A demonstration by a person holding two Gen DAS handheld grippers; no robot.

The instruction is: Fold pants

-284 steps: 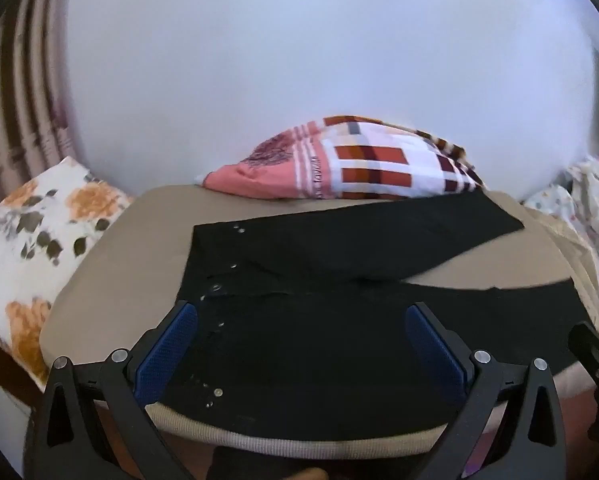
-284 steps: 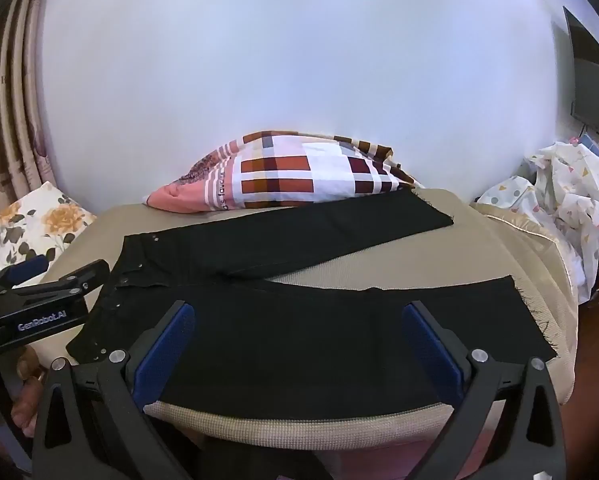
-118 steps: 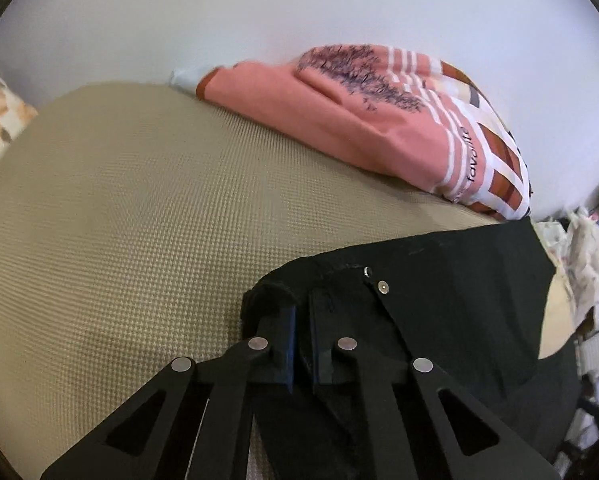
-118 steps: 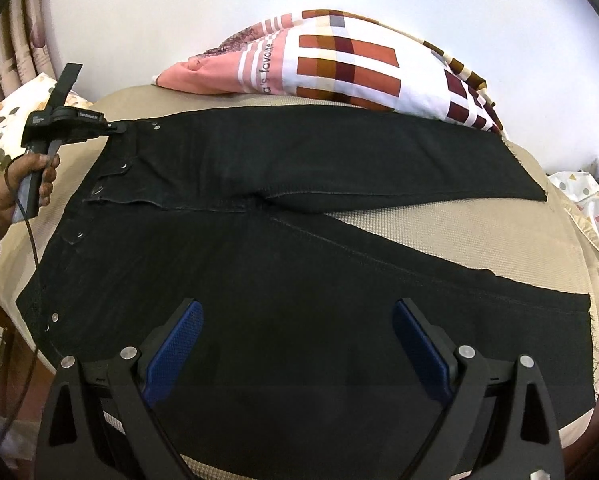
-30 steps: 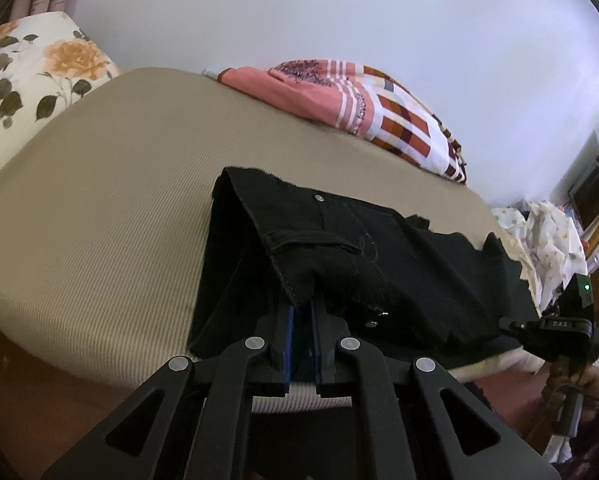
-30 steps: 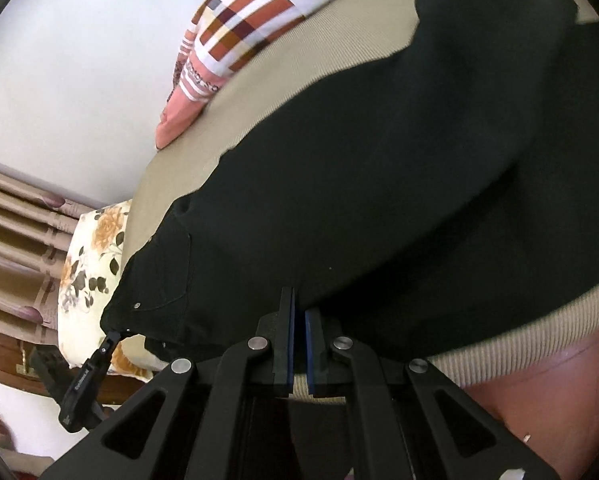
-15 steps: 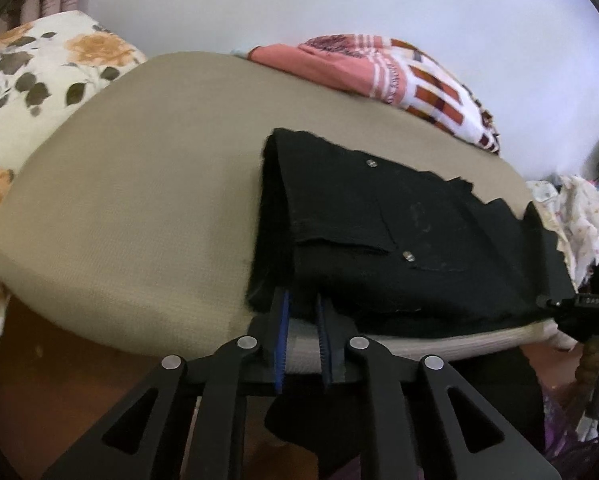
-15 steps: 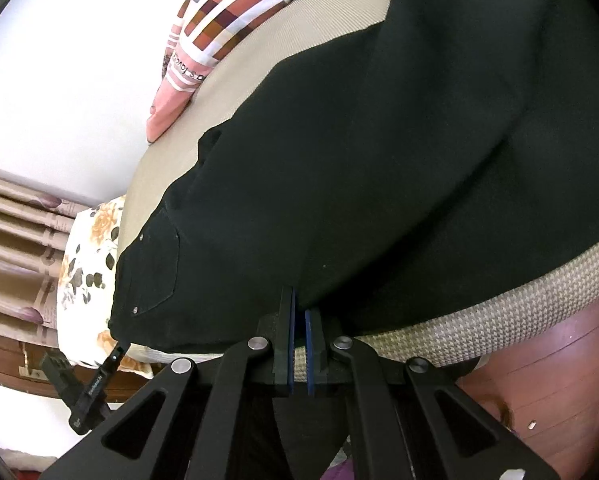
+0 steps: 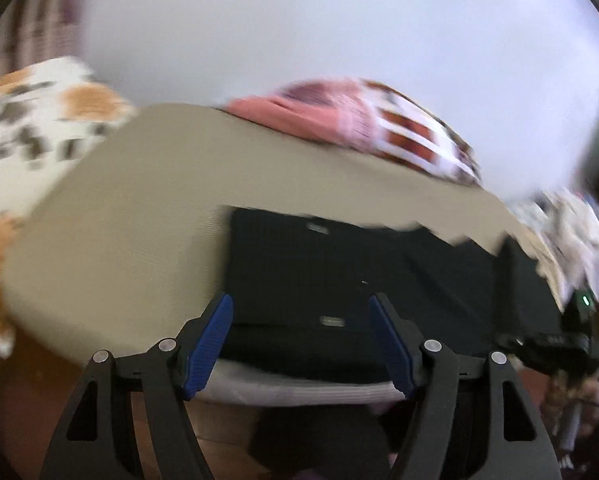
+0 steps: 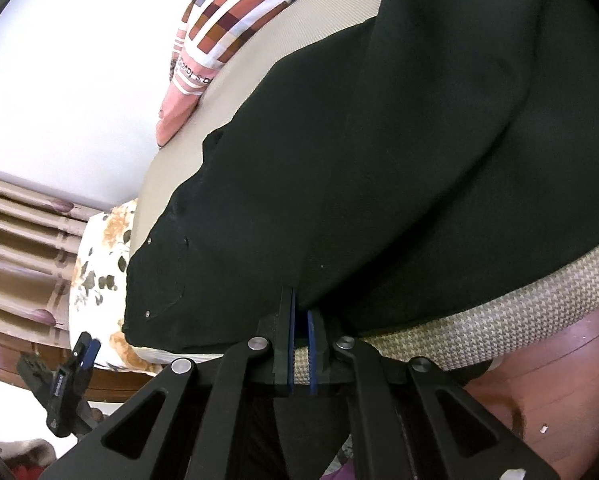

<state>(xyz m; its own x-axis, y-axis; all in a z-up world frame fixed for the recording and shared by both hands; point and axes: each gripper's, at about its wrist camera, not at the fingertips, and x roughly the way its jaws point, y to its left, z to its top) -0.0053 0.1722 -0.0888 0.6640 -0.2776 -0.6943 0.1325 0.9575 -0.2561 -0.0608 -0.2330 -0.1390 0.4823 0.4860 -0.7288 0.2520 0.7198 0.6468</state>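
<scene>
The black pants lie folded lengthwise, one leg over the other, along the front edge of the beige bed. My left gripper is open and empty, just in front of the waist end. It also shows small in the right wrist view. My right gripper is nearly shut at the front hem of the pants, blue pads a thin gap apart; the cloth edge sits right at the tips. Whether cloth is still between them is unclear. It shows at far right in the left wrist view.
A pink and plaid pillow lies at the back of the bed. A floral pillow is at the left. White printed cloth is piled at the right. The bed's woven side and wooden frame are below.
My left gripper has let go of the waist, opened wide and pulled back. The pants now lie flat on the bed. My right gripper's pads have parted slightly at the hem.
</scene>
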